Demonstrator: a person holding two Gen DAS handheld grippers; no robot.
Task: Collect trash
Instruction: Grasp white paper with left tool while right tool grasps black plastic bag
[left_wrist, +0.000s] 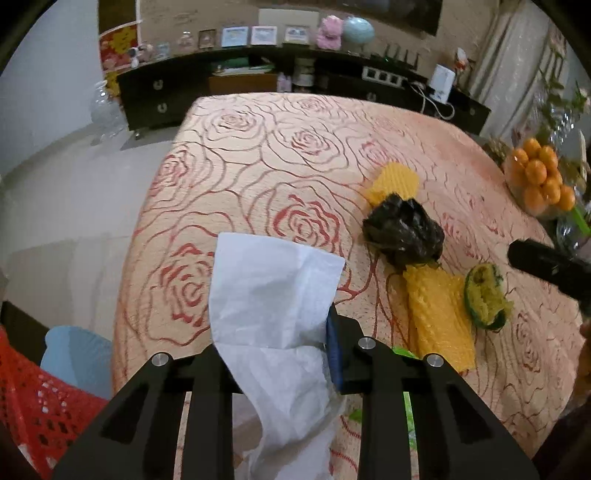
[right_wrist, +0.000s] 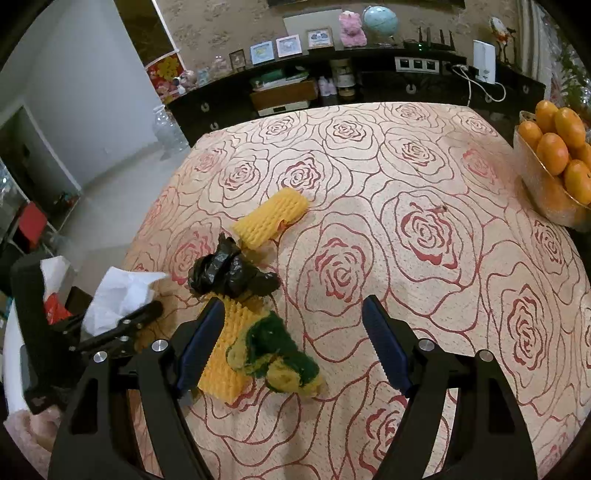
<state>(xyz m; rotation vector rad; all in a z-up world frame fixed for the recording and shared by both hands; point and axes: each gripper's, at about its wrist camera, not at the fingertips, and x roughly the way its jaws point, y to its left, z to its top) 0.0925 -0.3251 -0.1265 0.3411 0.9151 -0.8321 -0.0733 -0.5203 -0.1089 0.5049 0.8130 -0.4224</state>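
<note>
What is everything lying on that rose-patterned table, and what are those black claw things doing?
White paper tissue: one, clamped in left gripper.
Crumpled black plastic bag: one, table middle.
Yellow foam fruit nets: two, one beyond the bag, one nearer.
Green and yellow peel scrap: one, lying on the nearer net.
Bowl of oranges: one, right edge.
Rose-patterned tablecloth: one, pink.
Red mesh basket: one, lower left.
Left gripper: shut on tissue.
Right gripper: open, over the peel.
</note>
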